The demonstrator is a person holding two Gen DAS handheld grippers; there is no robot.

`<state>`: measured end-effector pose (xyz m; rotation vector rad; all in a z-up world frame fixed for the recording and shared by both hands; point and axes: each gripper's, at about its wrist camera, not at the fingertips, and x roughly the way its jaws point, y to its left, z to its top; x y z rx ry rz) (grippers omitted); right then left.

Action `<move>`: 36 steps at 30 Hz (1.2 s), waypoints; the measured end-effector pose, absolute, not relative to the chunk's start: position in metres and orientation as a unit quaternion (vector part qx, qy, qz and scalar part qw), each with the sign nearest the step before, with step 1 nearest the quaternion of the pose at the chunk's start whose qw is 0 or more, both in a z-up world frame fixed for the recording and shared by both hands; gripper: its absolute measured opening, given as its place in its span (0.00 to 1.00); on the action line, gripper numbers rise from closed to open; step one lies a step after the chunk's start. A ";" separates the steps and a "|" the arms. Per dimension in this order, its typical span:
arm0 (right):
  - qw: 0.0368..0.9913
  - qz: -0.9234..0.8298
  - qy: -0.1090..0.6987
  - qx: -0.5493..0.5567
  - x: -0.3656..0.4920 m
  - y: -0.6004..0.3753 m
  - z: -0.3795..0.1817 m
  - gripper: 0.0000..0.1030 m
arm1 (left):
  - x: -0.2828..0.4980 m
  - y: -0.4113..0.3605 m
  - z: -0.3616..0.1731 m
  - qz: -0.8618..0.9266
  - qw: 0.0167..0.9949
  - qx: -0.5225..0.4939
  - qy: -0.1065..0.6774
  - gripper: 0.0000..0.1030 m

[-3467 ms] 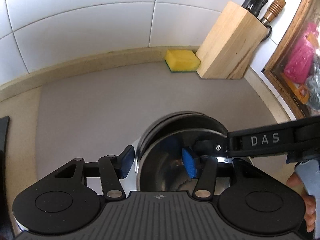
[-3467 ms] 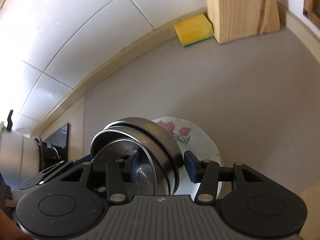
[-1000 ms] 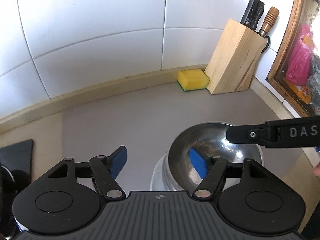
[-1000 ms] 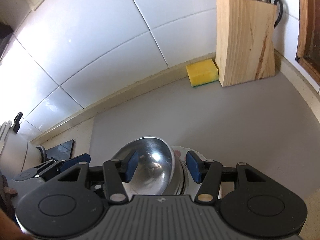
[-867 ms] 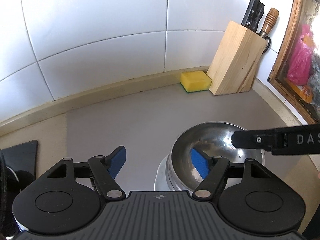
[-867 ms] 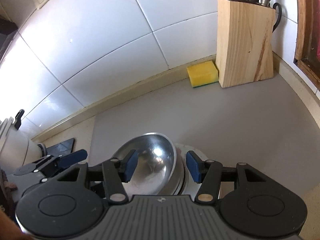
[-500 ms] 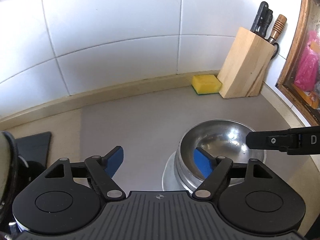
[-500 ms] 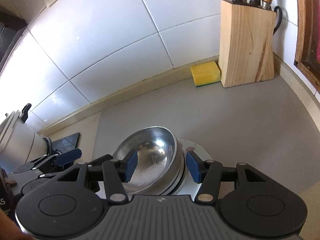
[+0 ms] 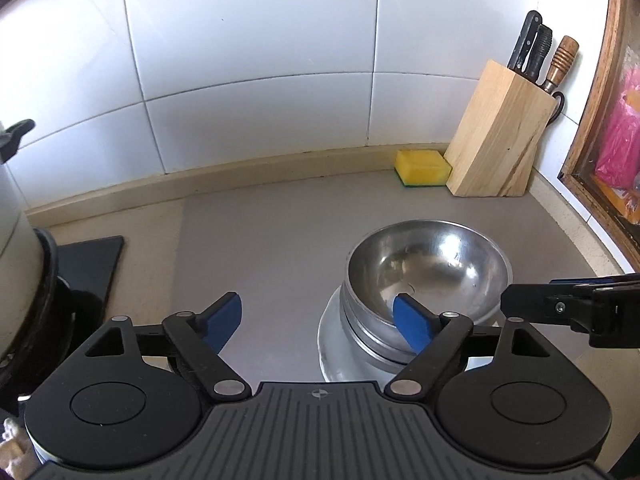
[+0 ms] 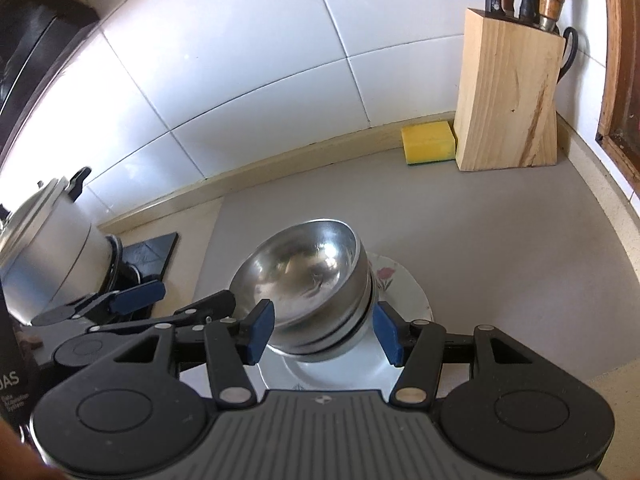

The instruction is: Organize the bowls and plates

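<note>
A stack of nested steel bowls [image 9: 426, 276] [image 10: 308, 280] stands on a white plate with a pink flower print [image 10: 386, 280] [image 9: 332, 340] on the grey counter mat. My left gripper [image 9: 320, 320] is open and empty, raised above and to the left of the stack; it also shows in the right wrist view [image 10: 192, 298]. My right gripper [image 10: 320, 330] is open and empty, above the near side of the stack with its blue pads apart on either side. One of its fingers [image 9: 560, 308] reaches in from the right in the left wrist view.
A wooden knife block [image 9: 496, 136] [image 10: 508, 100] and a yellow sponge [image 9: 422, 168] [image 10: 430, 142] stand at the back right by the tiled wall. A pressure cooker [image 10: 48, 240] sits on a stove at the left. A wooden window frame [image 9: 592, 140] runs along the right.
Both grippers have let go of the bowl stack and pulled up and back from it. The stack rests on the plate and looks smaller and farther off now.
</note>
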<state>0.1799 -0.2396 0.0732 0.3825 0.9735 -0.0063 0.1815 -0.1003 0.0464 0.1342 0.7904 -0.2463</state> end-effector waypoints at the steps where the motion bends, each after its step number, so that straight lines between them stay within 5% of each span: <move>1: 0.868 -0.001 0.464 0.180 0.177 -0.239 0.073 0.38 | 0.179 -0.100 0.047 -0.117 0.914 0.064 0.383 0.80; 36: 0.878 0.021 0.457 0.138 0.092 -0.216 0.040 0.42 | 0.085 -0.086 0.016 -0.075 0.910 0.024 0.408 0.84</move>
